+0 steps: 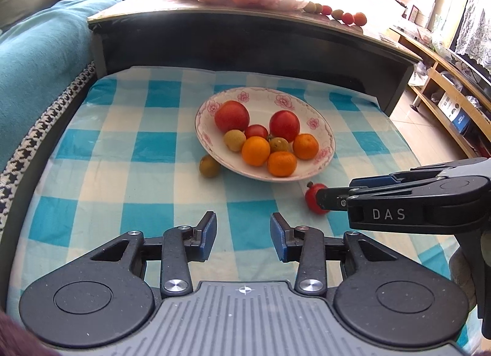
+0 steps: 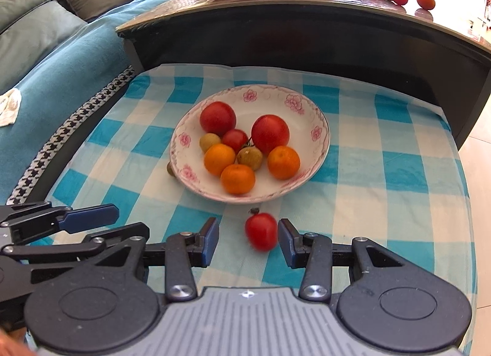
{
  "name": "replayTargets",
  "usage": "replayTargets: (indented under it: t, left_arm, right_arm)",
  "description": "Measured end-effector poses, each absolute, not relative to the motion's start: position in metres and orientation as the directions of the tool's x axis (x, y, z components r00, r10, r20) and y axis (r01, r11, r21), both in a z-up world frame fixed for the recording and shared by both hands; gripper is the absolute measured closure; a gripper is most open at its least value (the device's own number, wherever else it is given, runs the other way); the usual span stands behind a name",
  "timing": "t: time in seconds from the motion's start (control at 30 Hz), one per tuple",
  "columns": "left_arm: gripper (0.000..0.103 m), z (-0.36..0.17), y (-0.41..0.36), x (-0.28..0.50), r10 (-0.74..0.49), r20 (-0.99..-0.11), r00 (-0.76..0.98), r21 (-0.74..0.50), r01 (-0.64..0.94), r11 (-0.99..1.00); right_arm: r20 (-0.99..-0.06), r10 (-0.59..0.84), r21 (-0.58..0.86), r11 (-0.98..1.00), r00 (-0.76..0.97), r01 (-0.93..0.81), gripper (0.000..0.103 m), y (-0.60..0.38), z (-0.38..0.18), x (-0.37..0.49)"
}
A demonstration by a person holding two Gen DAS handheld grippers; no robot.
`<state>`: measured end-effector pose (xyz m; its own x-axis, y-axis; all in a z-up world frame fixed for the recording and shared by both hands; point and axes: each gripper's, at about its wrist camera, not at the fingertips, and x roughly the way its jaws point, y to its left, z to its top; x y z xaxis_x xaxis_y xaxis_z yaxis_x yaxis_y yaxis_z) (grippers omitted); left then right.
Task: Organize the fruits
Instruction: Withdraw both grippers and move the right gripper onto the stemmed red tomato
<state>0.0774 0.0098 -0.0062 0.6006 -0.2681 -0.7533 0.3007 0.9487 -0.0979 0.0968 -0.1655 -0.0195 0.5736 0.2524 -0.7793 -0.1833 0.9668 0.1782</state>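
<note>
Two views differ: only the left wrist shows the whole green fruit (image 1: 210, 166) beside the bowl (image 1: 319, 158) (eight fruits inside). Right gripper (image 2: 248, 241), jaws apart, brackets a small tomato (image 2: 261, 231) on the cloth; left gripper (image 1: 243, 238) gapes empty.

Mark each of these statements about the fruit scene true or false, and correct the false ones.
1. Three orange mandarins lie in the white floral-rimmed bowl. True.
2. The small red tomato on the blue checked cloth sits inside the bowl. False: it lies on the cloth in front of the bowl, between the right gripper fingers.
3. The left gripper holds a mandarin. False: its jaws are open with nothing between them.
4. A small greenish-brown fruit lies on the cloth against the bowl's left edge. True.
5. The bowl is empty of red fruit. False: two large red tomatoes and a smaller one are in it.
</note>
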Motion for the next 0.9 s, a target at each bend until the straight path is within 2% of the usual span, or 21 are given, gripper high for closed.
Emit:
replayTargets:
  t: [0.47, 0.6, 0.9]
  left_arm:
    - [0.053, -0.016, 0.011, 0.081, -0.285, -0.763, 0.581, -0.129, 0.295, 0.947]
    - [0.049, -0.013, 0.018, 0.087, -0.297, -0.757, 0.582, -0.156, 0.281, 0.947]
    - [0.046, -0.021, 0.023, 0.093, -0.289, -0.771, 0.568, -0.147, 0.282, 0.948]
  right_arm:
    - [-0.803, 0.209, 0.170, 0.978, 0.558, -0.122, 0.060, -0.186, -0.029, 0.086]
    - [-0.807, 0.208, 0.179, 0.978, 0.552, -0.108, 0.060, -0.190, -0.035, 0.092]
    - [-0.788, 0.238, 0.192, 0.971, 0.568, -0.140, 0.057, -0.186, -0.044, 0.110]
